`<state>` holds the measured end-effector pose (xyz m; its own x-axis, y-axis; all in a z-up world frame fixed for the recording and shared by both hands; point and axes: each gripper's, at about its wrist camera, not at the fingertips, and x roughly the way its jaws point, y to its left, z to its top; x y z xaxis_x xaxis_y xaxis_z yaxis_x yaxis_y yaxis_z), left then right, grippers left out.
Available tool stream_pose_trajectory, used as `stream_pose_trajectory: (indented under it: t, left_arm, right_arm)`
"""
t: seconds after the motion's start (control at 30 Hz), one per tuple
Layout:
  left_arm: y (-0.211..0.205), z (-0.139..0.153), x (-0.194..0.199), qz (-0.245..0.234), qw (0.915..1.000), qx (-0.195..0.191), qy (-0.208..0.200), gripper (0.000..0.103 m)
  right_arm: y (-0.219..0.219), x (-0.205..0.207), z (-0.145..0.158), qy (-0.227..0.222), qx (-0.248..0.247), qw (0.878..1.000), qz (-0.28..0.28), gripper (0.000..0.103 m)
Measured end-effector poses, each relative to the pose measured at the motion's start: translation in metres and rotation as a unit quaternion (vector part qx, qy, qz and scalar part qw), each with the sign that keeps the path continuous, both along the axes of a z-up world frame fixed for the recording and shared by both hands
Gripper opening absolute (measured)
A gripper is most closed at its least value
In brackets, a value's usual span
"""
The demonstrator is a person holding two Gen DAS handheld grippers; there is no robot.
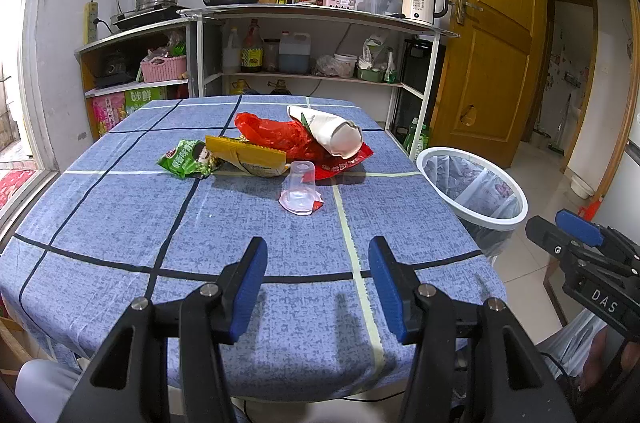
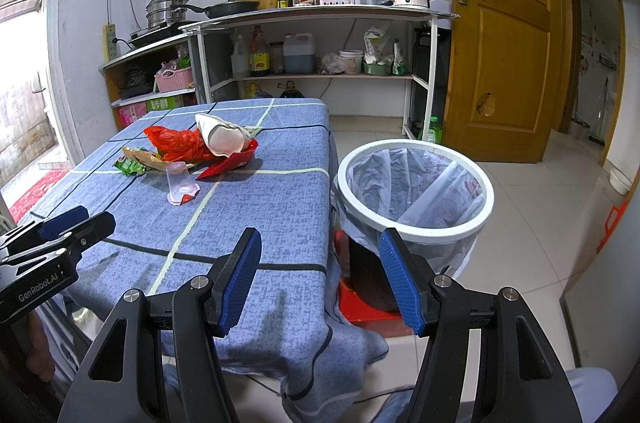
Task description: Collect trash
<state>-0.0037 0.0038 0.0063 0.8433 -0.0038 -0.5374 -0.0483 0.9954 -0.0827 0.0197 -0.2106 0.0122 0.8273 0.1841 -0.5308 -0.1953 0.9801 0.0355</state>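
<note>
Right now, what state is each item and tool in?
left tool: open, empty
right tool: open, empty
clear cup: upside down on table
trash bin: lined, open, beside table
white paper bag: lying on red plastic bag
door: ajar

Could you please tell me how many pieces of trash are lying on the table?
6: green packet, yellow packet, red bag, white bag, red wrapper, clear cup; more may hide underneath.
</note>
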Motion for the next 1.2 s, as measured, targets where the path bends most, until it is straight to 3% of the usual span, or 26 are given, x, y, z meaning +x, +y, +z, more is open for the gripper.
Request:
stream_pose_trajectory:
  t: [0.5,0.73,0.97,1.2]
  left_arm:
    - [0.0,-0.007,0.007,0.0,0.9999,-0.005,0.012,0.055]
    - [0.011,-0.01,0.025,0.003,0.9998,-0.011,0.017,0.055]
    - [0.046,-0.005,0.064,0.016,0.9981,-0.05,0.032,0.056]
    - [0.085,0.002,0.104,0.044,0.9903,-0.125,0.04,0.068]
  right_arm:
    - [0.004,0.003,-0.003,0.004,-0.001,1.0,0.007,0.062]
    - [0.022,0.023,0.004,-0.006,-0.012,0.999,0.037,0.062]
    - [0.05,0.068,0.014,-0.002,-0.018,0.995,0.094,0.062]
    - [0.084,0.124,0.023,0.004,-0.019,0.989,0.148,0.062]
